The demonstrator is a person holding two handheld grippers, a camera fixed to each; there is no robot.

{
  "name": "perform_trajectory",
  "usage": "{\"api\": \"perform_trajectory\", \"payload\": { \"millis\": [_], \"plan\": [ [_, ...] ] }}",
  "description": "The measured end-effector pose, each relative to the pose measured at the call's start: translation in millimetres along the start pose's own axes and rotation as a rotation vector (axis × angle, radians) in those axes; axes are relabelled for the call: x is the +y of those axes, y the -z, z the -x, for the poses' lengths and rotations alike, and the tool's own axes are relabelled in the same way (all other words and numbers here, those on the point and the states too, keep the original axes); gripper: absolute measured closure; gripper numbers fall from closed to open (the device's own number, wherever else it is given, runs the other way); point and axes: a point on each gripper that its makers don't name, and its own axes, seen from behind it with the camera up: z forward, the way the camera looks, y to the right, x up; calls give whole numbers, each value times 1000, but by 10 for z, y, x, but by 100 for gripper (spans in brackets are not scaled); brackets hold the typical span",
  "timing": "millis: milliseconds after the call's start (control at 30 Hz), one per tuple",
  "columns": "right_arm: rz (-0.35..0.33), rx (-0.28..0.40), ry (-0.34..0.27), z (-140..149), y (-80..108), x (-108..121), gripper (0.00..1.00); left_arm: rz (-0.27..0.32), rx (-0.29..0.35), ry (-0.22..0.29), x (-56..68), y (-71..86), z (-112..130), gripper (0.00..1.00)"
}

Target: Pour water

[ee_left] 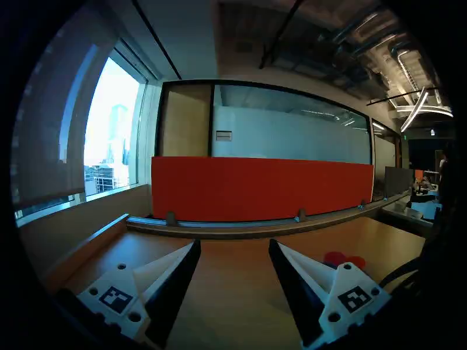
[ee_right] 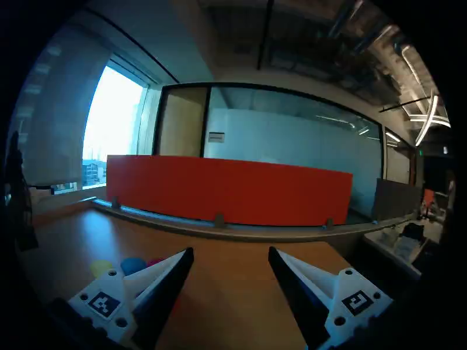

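My left gripper (ee_left: 234,249) hangs open over the wooden desk (ee_left: 233,291), nothing between its fingers. Just past its right finger, low on the desk, lie a red round shape (ee_left: 335,257) and a blue one (ee_left: 330,265), partly hidden. In the right gripper view my right gripper (ee_right: 231,256) is open too, with bare desk (ee_right: 233,291) between the fingers. Beyond its left finger sit small round things: a yellow one (ee_right: 100,268), a blue one (ee_right: 133,265) and a pinkish red one (ee_right: 155,262). I cannot tell whether these are cups.
An orange partition panel (ee_left: 257,188) runs along the desk's far edge, with glass walls behind it. A bright window (ee_left: 111,140) and a raised wooden ledge (ee_left: 82,251) close the left side. Another desk with clutter (ee_right: 403,242) stands to the right.
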Motion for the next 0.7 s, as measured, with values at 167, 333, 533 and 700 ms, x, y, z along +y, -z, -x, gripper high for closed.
{"api": "perform_trajectory", "payload": {
  "millis": [167, 333, 533, 700],
  "plan": [
    [-24, 9, -20, -193, -81, -50, 1, -1, 6, -2, -3, -60, -179, 14],
    [-34, 6, -30, -229, -138, -42, 1, -7, 5, -15, -3, -119, -262, 14],
    [-33, -6, -36, -233, -153, 25, 1, 2, 0, -21, 51, -163, -311, 14],
    [-33, 2, -44, -320, -116, 68, 1, 17, 0, -14, 107, -134, -382, 14]
  ]
}}
